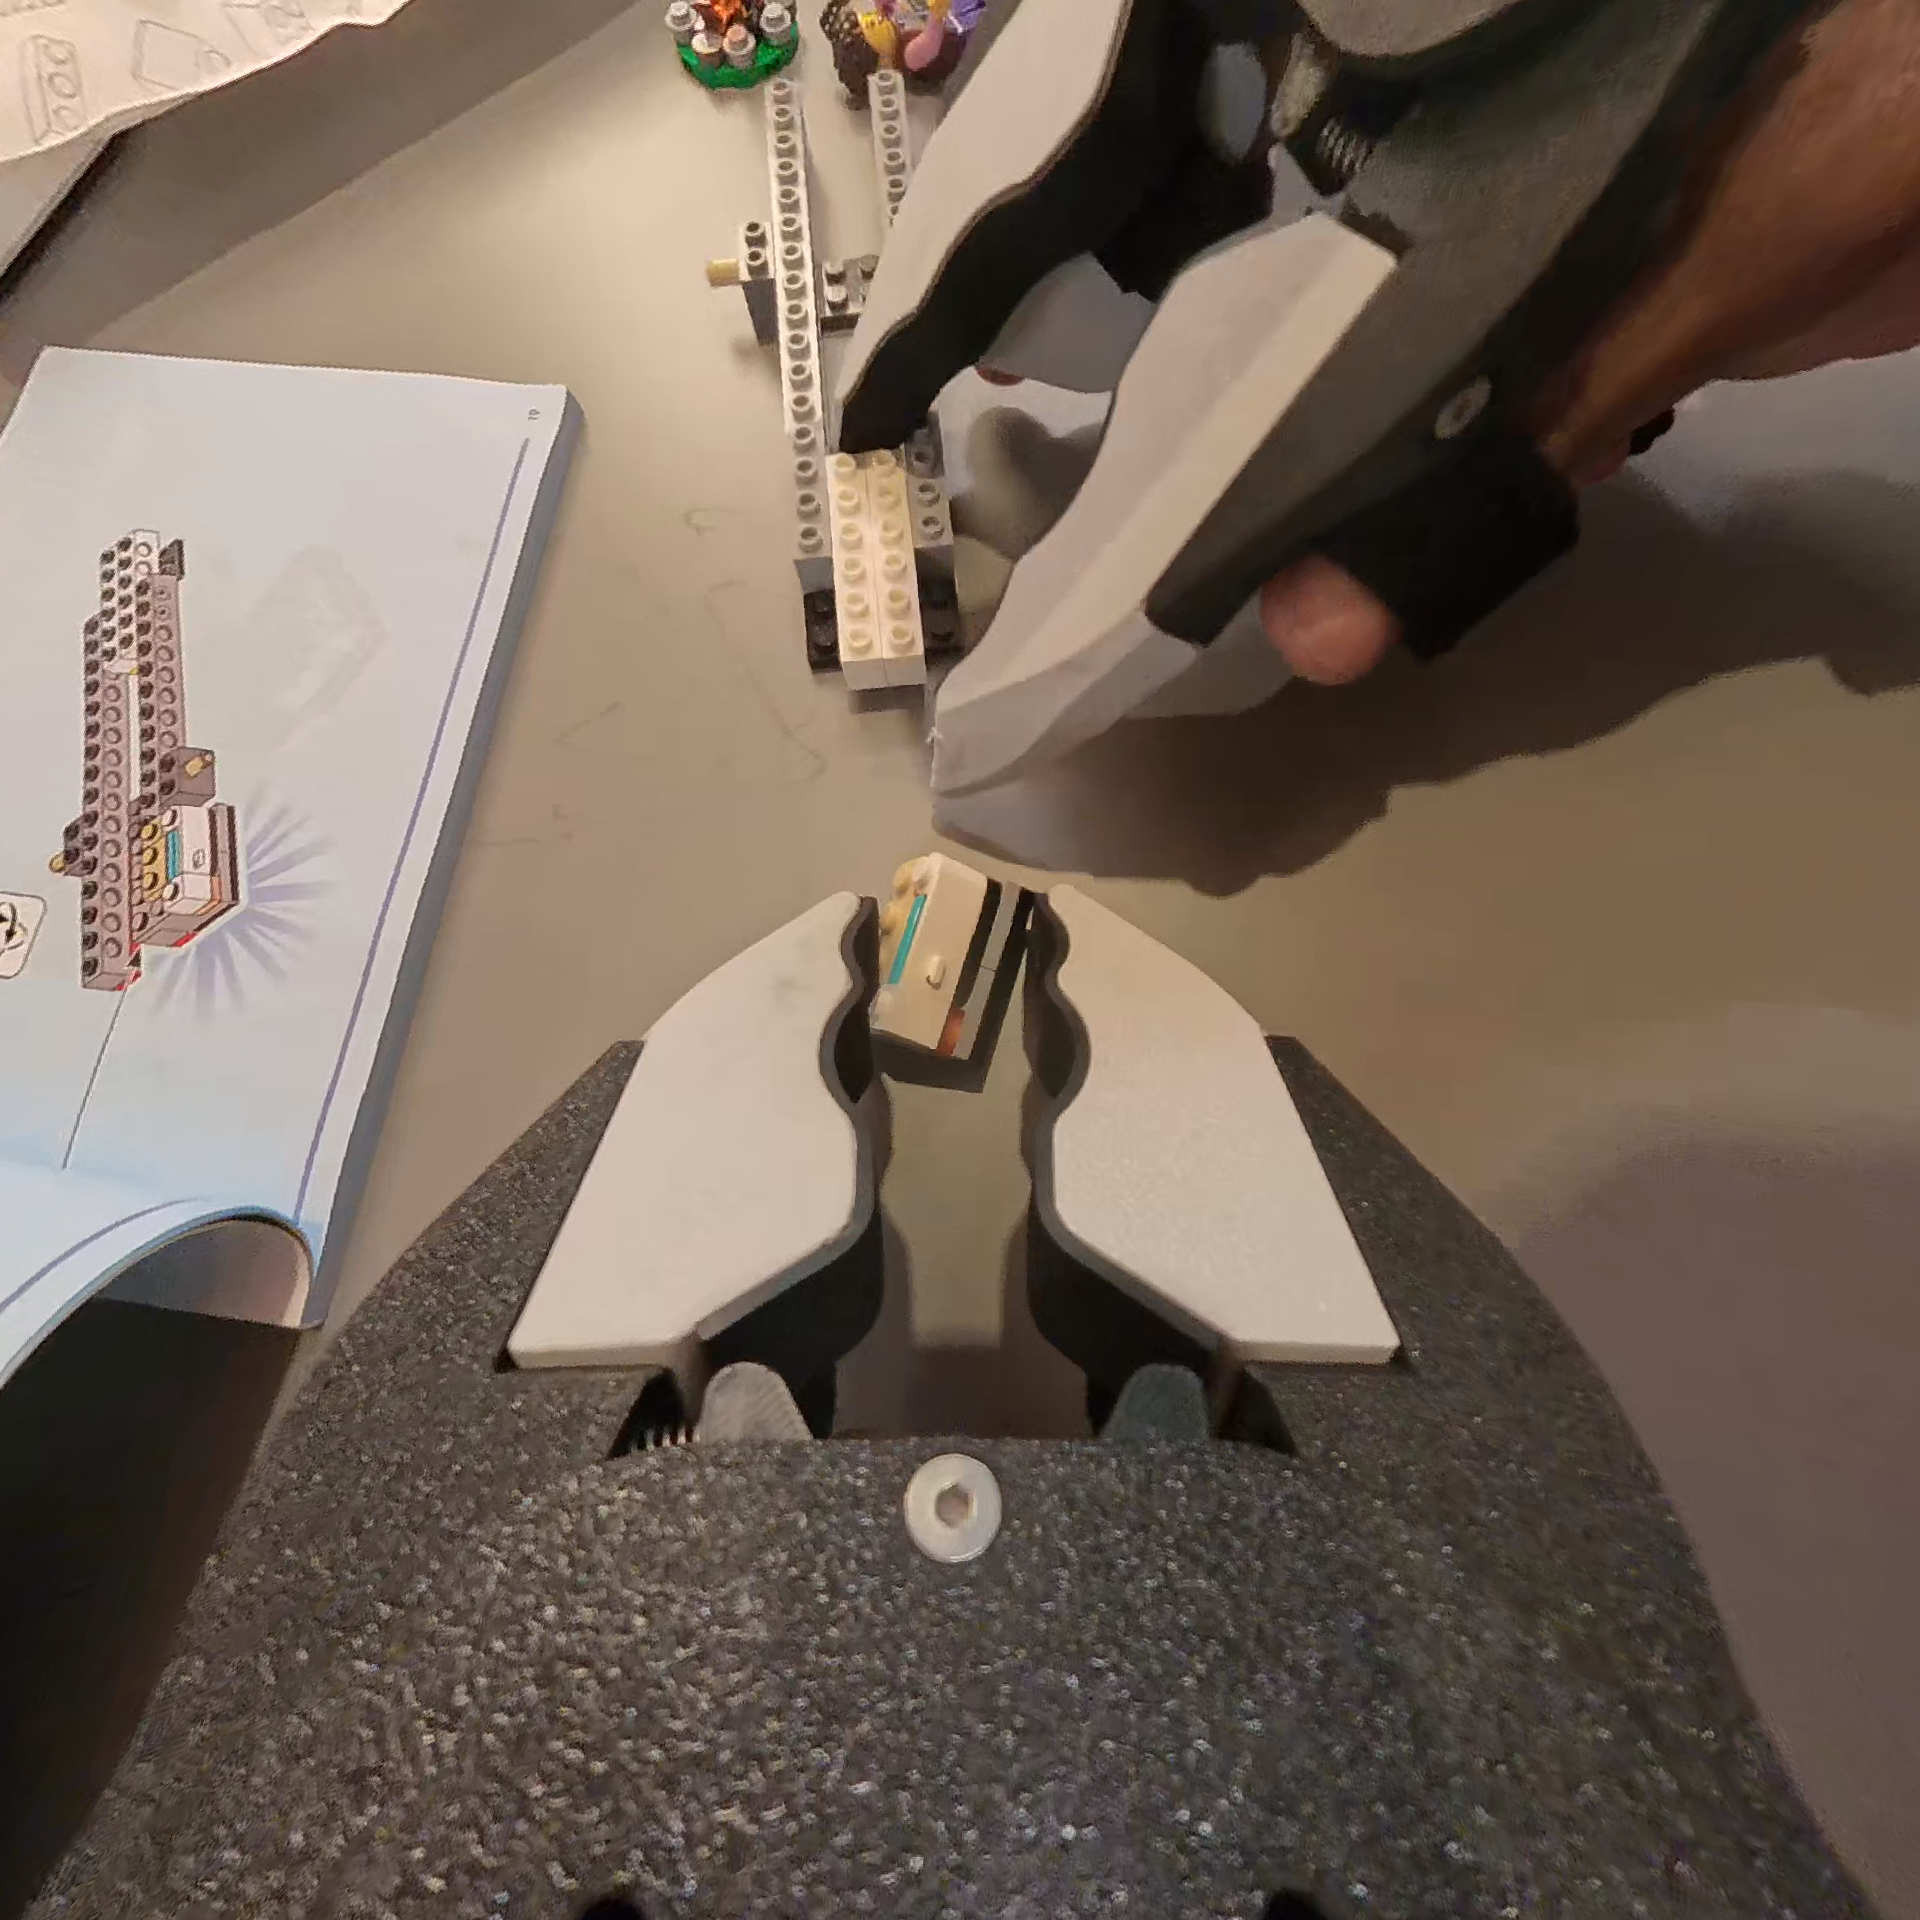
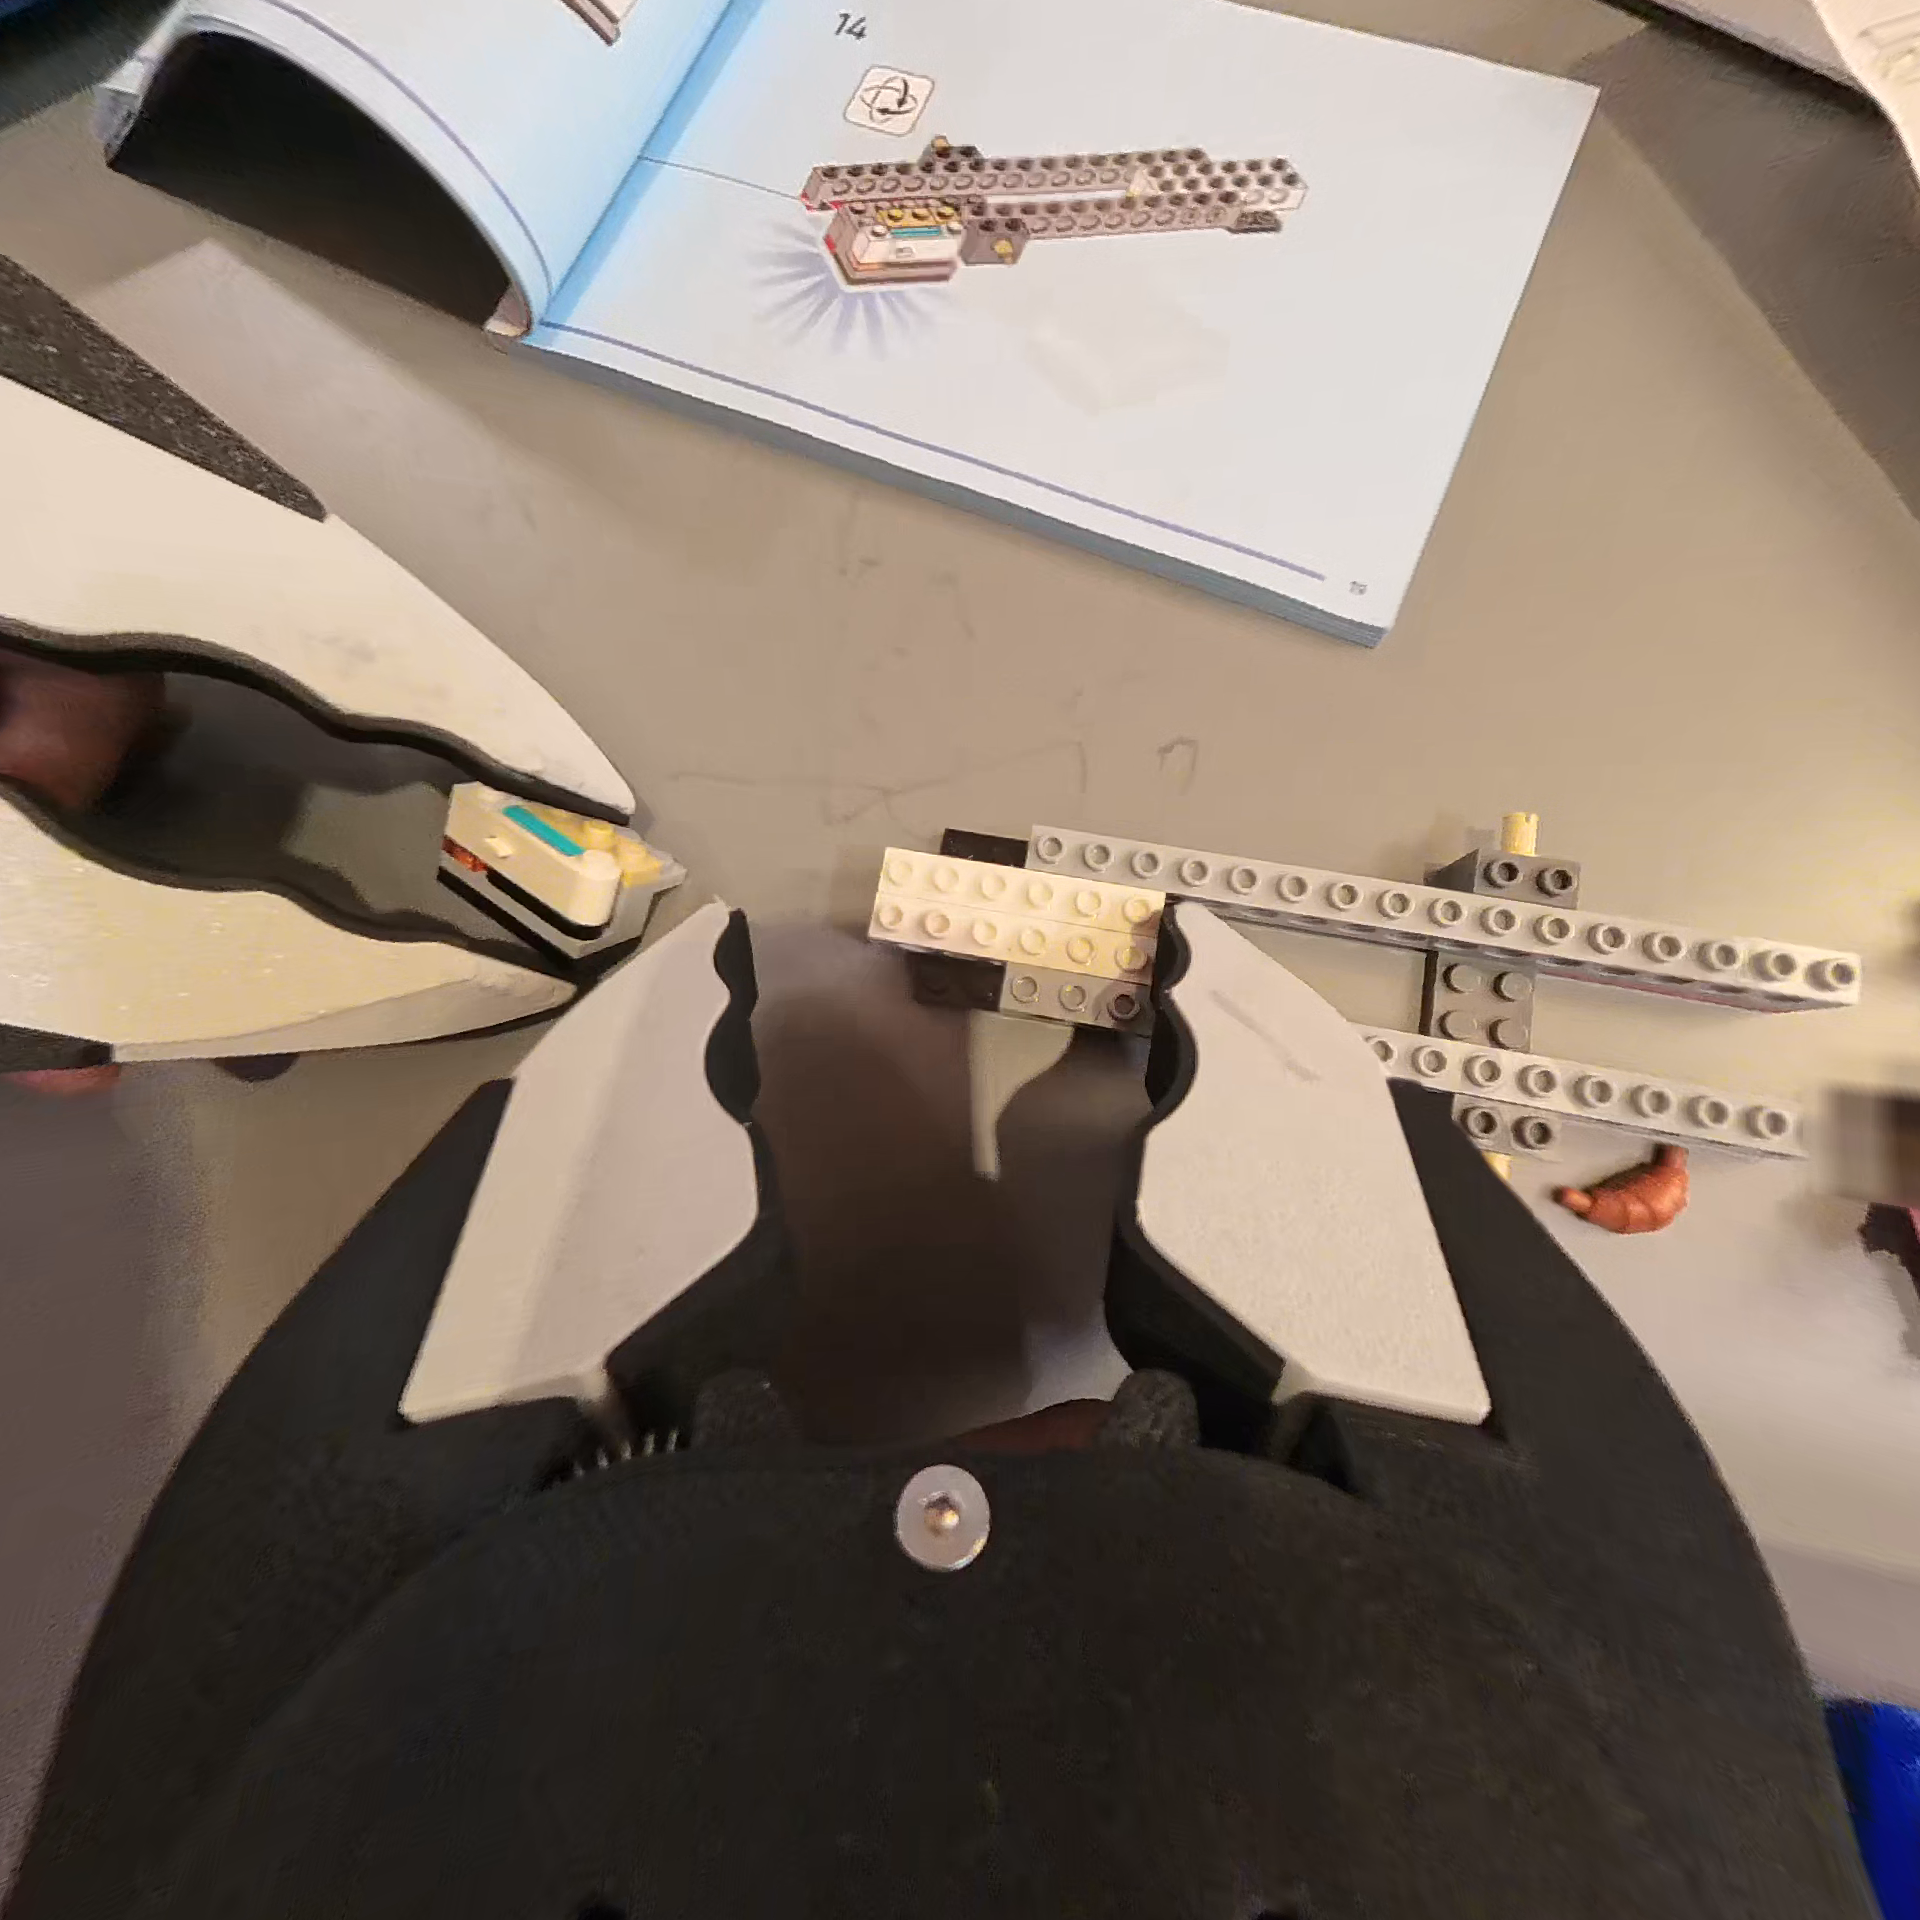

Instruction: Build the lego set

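Near the middle of the grey tabletop [image 2: 831,665], the left gripper [image 1: 948,940] has its jaws clamped on a small cream, teal and grey brick sub-assembly [image 1: 940,961], held tilted just above the surface with both pads pressing its sides. The right gripper [image 2: 951,971] has its jaws wide apart, and one fingertip [image 2: 1184,935] touches the end of the cream studded bricks [image 2: 1013,914] on the long grey studded-beam assembly [image 2: 1455,935], which lies flat on the table. An open light-blue instruction booklet [image 2: 1143,395] lies towards the far edge, a small brown croissant-shaped piece [image 2: 1631,1200] just beside the beams. To my eye, good handling means levelling the held piece so studs and underside face squarely, and steadying the long assembly against sliding. A tilted piece would likely bind on one row.
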`<action>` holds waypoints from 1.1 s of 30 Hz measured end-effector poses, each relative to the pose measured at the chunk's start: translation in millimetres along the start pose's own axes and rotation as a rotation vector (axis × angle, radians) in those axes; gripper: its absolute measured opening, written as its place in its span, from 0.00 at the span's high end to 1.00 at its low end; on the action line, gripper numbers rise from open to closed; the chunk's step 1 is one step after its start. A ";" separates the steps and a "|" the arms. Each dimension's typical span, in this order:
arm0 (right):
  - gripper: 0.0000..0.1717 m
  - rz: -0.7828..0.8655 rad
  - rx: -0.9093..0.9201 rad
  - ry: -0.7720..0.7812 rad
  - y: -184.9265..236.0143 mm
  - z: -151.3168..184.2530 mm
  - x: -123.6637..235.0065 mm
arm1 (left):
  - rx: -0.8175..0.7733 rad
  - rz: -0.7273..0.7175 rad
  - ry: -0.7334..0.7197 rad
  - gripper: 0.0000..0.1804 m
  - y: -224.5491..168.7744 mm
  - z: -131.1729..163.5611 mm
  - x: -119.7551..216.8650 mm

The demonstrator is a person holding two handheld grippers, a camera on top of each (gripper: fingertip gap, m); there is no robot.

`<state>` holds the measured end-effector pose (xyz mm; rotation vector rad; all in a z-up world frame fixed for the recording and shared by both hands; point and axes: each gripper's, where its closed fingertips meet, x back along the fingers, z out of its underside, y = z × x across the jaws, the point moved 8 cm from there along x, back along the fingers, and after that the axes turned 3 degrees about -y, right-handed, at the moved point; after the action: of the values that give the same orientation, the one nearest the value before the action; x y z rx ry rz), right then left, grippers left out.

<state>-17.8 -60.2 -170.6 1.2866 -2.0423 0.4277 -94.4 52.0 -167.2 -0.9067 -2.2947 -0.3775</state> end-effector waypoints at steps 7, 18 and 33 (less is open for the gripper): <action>0.57 -0.024 -0.009 -0.048 10.0 -0.7 5.8 | 0.027 -0.024 -0.006 0.85 2.1 7.0 7.7; 0.62 0.046 -0.125 -0.015 -40.4 20.8 39.9 | 0.016 -0.012 -0.010 0.85 -1.7 8.8 10.1; 0.58 -0.154 -0.157 0.106 -70.2 -22.2 0.1 | -0.007 -0.020 -0.021 0.85 -0.3 19.2 23.8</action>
<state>52.5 -79.3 -160.0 1.2864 -1.8355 0.2545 -116.7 72.9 -166.3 -0.8960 -2.3245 -0.3870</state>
